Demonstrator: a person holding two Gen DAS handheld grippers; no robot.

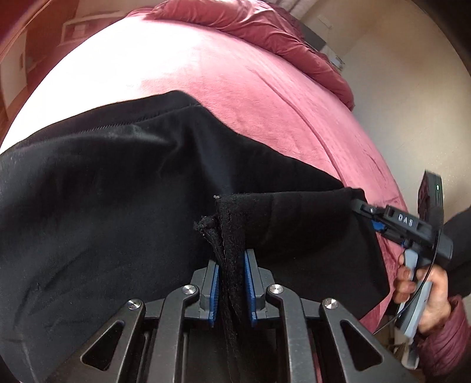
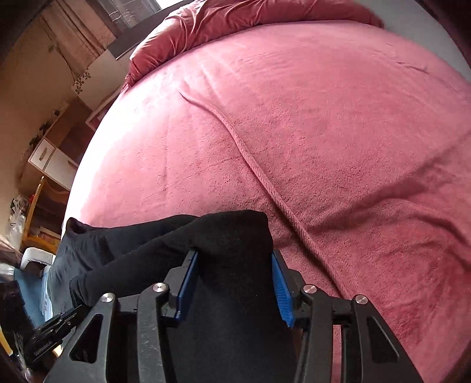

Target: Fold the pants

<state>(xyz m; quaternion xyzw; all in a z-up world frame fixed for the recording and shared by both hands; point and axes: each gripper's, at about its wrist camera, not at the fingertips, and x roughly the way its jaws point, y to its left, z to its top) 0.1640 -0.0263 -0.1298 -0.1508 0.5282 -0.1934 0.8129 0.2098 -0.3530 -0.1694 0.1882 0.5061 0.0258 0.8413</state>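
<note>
Black pants (image 1: 117, 191) lie spread on a pink blanket (image 1: 265, 103) that covers a bed. My left gripper (image 1: 232, 265) is shut on a bunched hem edge of the pants, with fabric pinched between its blue pads (image 1: 215, 282). To the right, my right gripper (image 1: 361, 207) holds the neighbouring corner of the same fabric, slightly raised, and a person's hand (image 1: 426, 294) is on its handle. In the right wrist view the right gripper (image 2: 235, 280) has a thick fold of the pants (image 2: 229, 235) filling the gap between its pads. My left gripper's body (image 2: 53, 327) shows at the lower left.
A crumpled red duvet (image 1: 250, 23) is piled at the far end of the bed (image 2: 235, 17). A raised seam (image 2: 250, 165) runs across the blanket. Drawers and shelves (image 2: 50, 156) stand beyond the bed's left side; beige floor (image 1: 412, 117) lies on the right.
</note>
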